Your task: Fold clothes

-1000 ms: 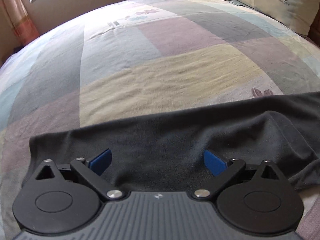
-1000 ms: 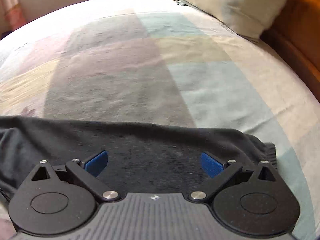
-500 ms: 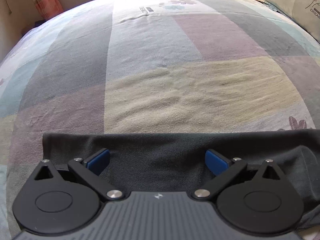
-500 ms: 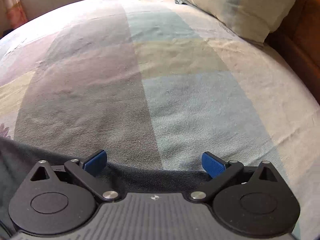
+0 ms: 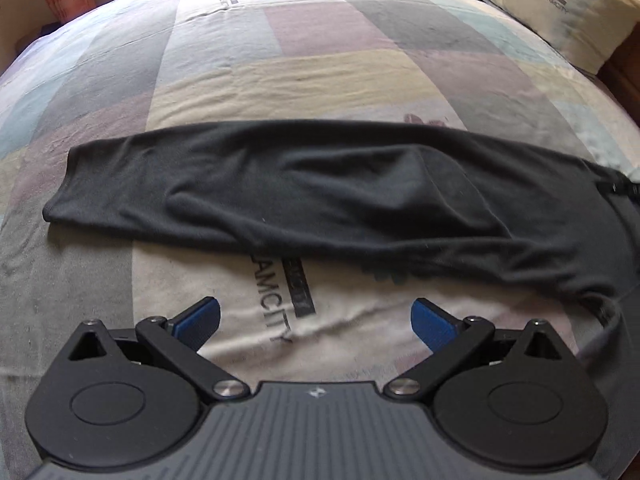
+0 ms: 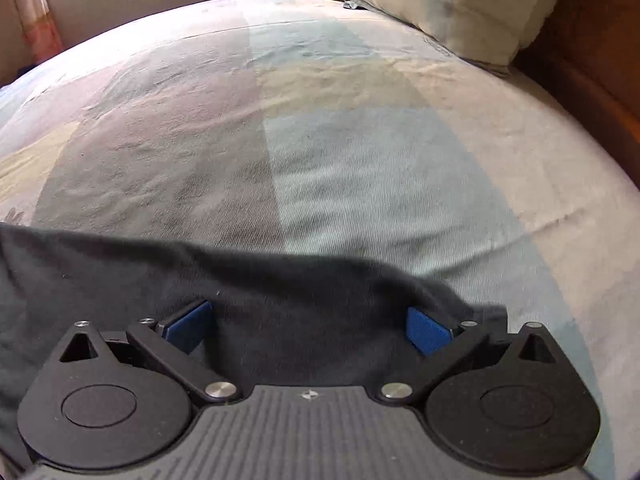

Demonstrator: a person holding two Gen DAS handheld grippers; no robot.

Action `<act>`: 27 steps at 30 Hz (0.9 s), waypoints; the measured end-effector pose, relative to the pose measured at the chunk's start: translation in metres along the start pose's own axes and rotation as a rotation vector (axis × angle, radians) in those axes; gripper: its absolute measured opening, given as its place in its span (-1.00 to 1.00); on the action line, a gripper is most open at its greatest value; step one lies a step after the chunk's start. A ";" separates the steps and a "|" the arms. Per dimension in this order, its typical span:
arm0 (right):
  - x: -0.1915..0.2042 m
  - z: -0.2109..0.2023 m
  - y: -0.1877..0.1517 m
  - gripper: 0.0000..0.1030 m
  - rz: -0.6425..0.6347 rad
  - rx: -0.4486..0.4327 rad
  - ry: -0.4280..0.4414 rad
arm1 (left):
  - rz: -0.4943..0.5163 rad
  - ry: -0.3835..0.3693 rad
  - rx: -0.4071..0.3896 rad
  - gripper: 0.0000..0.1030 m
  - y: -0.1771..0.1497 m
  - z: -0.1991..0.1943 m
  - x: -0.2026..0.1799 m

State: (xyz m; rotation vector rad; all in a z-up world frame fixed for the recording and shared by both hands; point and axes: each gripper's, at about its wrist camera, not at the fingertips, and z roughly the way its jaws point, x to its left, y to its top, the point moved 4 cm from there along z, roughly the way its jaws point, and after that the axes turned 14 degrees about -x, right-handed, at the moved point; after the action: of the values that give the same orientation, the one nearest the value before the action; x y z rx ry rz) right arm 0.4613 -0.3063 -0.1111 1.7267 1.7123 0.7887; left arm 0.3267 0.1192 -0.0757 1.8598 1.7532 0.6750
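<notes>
Dark garment whole only from left wrist

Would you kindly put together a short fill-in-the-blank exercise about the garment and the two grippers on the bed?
1. The dark garment lies on a patchwork ____.
2. The left gripper is open and hangs over printed lettering, with ____ between its fingers.
3. The finger pads of the right gripper are coloured ____.
4. The pillow lies at the ____ of the bed in the right wrist view.

Missing words: bedsheet; nothing; blue; far right
</notes>
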 end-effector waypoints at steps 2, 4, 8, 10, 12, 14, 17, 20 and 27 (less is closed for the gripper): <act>0.003 -0.005 0.008 1.00 -0.011 0.022 0.018 | 0.026 -0.005 0.016 0.95 -0.007 -0.008 -0.008; 0.014 -0.025 0.011 1.00 -0.065 0.011 0.064 | 0.018 -0.024 0.027 0.95 -0.011 -0.020 -0.012; 0.046 -0.081 -0.017 1.00 -0.233 0.039 0.197 | 0.043 -0.039 0.047 0.97 -0.034 -0.052 -0.019; 0.060 -0.110 -0.047 1.00 -0.307 0.069 0.261 | 0.051 -0.022 0.058 0.97 -0.054 -0.069 -0.021; 0.072 -0.137 -0.081 1.00 -0.368 0.101 0.320 | 0.032 -0.015 0.074 0.97 -0.077 -0.081 -0.022; 0.082 -0.153 -0.114 1.00 -0.375 0.147 0.344 | -0.008 -0.010 0.080 0.97 -0.100 -0.090 -0.026; 0.094 -0.166 -0.152 1.00 -0.340 0.171 0.315 | -0.083 0.008 0.086 0.97 -0.131 -0.093 -0.030; 0.096 -0.171 -0.158 1.00 -0.301 0.105 0.297 | -0.125 0.062 0.102 0.96 -0.158 -0.089 -0.027; 0.095 -0.167 -0.153 1.00 -0.324 0.128 0.332 | -0.258 0.092 0.078 0.98 -0.172 -0.095 0.004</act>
State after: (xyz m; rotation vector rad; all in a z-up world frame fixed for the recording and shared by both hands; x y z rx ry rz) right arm 0.2350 -0.2107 -0.1143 1.3973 2.2384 0.8649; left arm 0.1346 0.1338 -0.1163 1.6337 2.0603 0.6074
